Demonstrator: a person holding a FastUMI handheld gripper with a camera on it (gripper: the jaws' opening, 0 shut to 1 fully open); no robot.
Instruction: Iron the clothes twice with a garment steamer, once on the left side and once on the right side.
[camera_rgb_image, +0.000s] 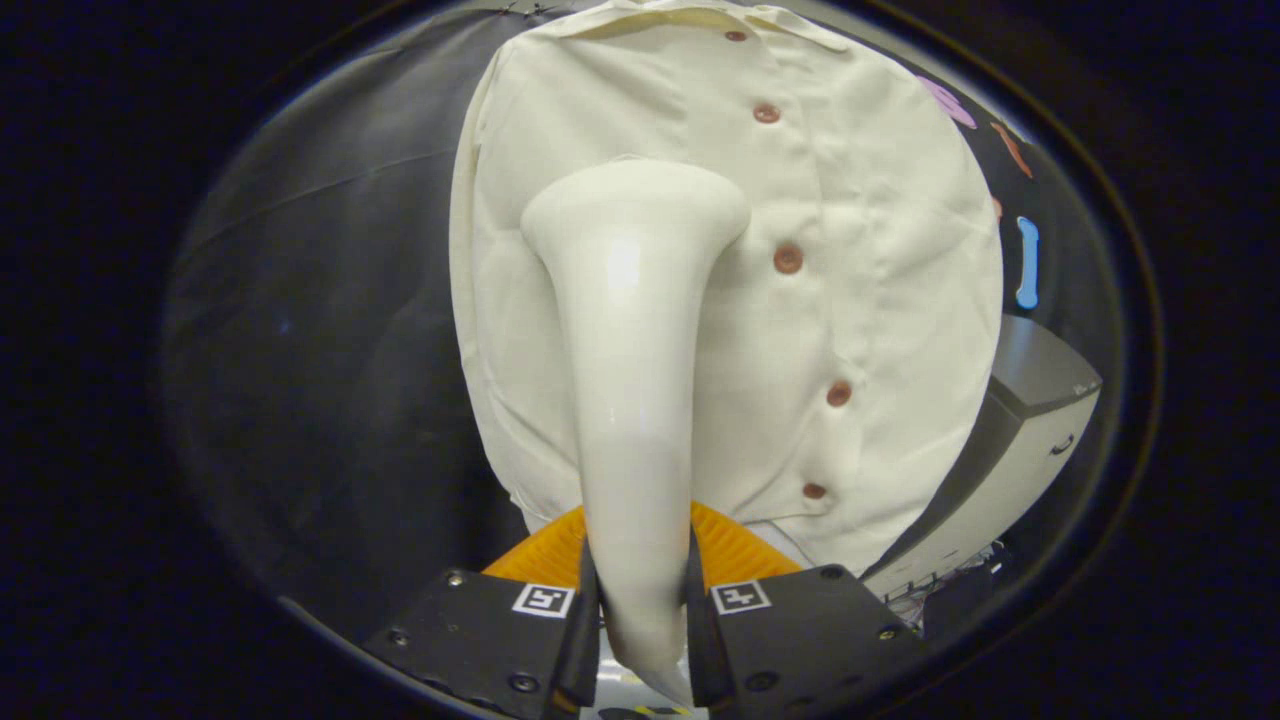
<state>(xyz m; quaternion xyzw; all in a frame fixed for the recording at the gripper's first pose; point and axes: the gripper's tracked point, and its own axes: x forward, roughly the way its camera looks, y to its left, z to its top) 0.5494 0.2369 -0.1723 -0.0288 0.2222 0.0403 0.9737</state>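
A cream shirt (860, 260) with a row of brown buttons (787, 259) hangs straight ahead against the dark cloth wall. My gripper (637, 610) is shut on the handle of a white garment steamer (630, 330), both fingers pressing its sides. The steamer rises from between the fingers and widens into a flat head (635, 200). That head rests against the shirt's left panel, left of the button row and about level with the third button. The shirt's collar (690, 15) is far above the head.
A grey and white box-shaped unit (1020, 440) stands beyond the shirt's lower right hem. An orange ribbed part (735, 550) sits just behind the fingers at the steamer's base. Dark cloth wall (330, 350) spreads to the left of the shirt.
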